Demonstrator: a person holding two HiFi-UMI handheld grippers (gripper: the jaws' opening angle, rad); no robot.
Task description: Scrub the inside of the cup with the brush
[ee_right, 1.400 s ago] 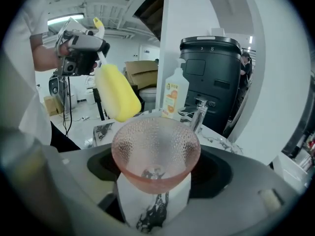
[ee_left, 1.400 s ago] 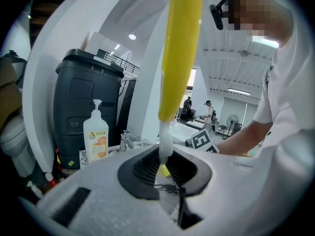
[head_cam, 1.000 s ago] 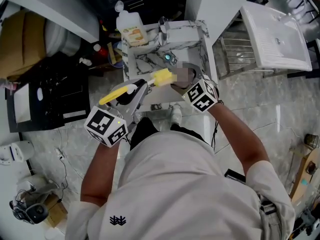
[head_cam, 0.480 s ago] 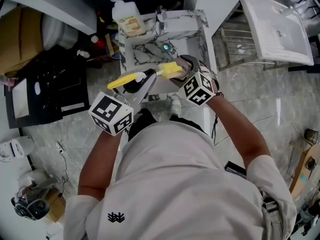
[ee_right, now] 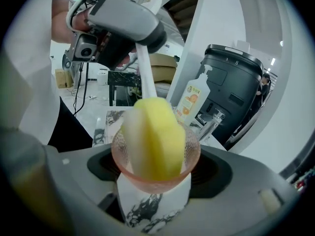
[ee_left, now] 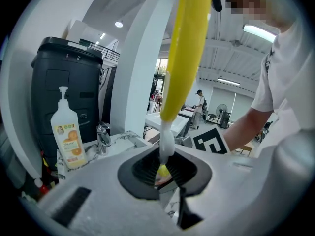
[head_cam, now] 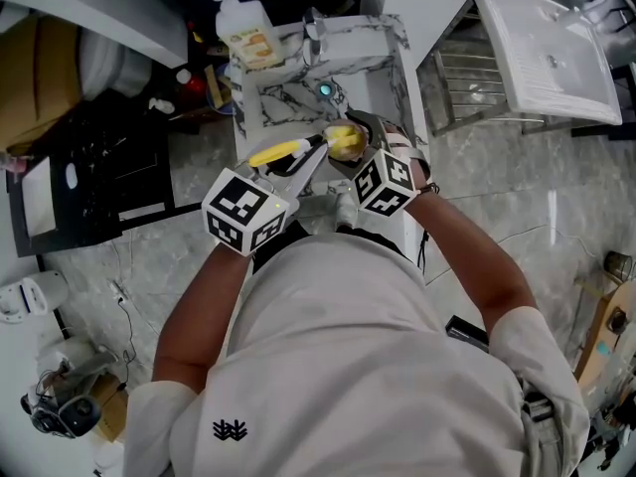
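**Sponge at the mouth of the cup, scrubbing barely begun**

My right tool [ee_right: 156, 172] is clenched on the pink glass cup [ee_right: 157, 183], holding it tilted over the small marble counter [head_cam: 383, 58]. My left tool [ee_left: 163, 165] grips the brush [ee_left: 183, 58] low on its white shaft, the yellow handle sticking out past the jaws. The yellow sponge head [ee_right: 153, 136] sits in the cup's mouth, filling most of the opening, but much of it stands above the rim. I judge the scrub to be at its start: the walls lower down and the bottom are yet to be worked, and I see no foam or water in the glass.

Around me are a soap bottle [head_cam: 246, 36] and a faucet [head_cam: 314, 30] at the back of the counter, a black bin [ee_left: 64, 82] behind them, and a white tray [head_cam: 547, 58] off to the right. None of these stands in the way; the two tools are close together, so the tight fit of the sponge in the cup is the only hindrance.
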